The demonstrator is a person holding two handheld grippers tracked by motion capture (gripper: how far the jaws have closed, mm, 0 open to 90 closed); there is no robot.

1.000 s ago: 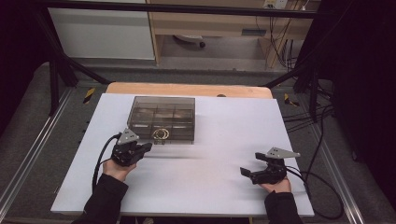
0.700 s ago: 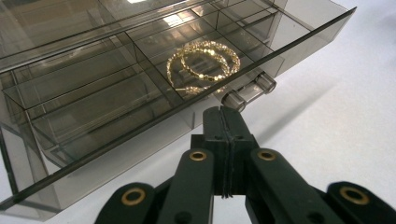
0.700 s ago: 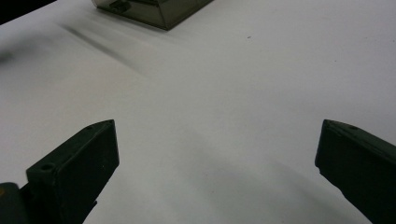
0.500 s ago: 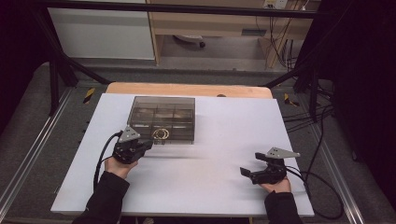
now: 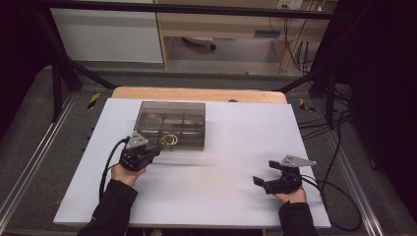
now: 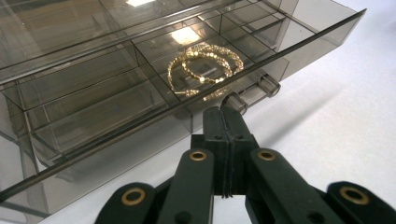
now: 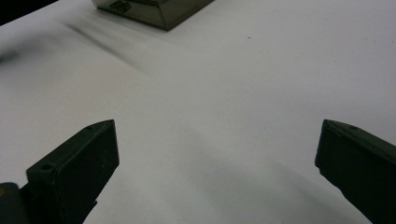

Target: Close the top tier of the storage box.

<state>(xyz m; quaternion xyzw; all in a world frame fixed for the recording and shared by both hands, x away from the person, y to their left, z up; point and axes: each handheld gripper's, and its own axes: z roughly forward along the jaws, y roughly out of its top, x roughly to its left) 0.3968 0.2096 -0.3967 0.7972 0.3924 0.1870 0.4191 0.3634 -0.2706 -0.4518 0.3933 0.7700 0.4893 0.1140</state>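
Note:
A smoky clear compartment box [image 5: 172, 123] stands on the white table top [image 5: 236, 147], left of centre. Gold bracelets [image 5: 169, 139] lie in a front compartment, seen through the lid in the left gripper view as looped gold chains [image 6: 205, 70]. My left gripper [image 5: 156, 150] is at the box's front edge. Its jaws are shut, with the tips [image 6: 224, 112] touching a small clear tab [image 6: 232, 99] under the lid's rim. My right gripper [image 5: 264, 173] rests open near the table's front right, with bare table between its jaws [image 7: 218, 123].
A wooden board [image 5: 196, 93] sticks out behind the white top. Cables [image 5: 339, 196] trail off the right side. The box's corner [image 7: 159, 11] shows far off in the right gripper view. Metal rails run along both table sides.
My left gripper has edged slightly forward and right along the box's front. The right gripper has stayed still.

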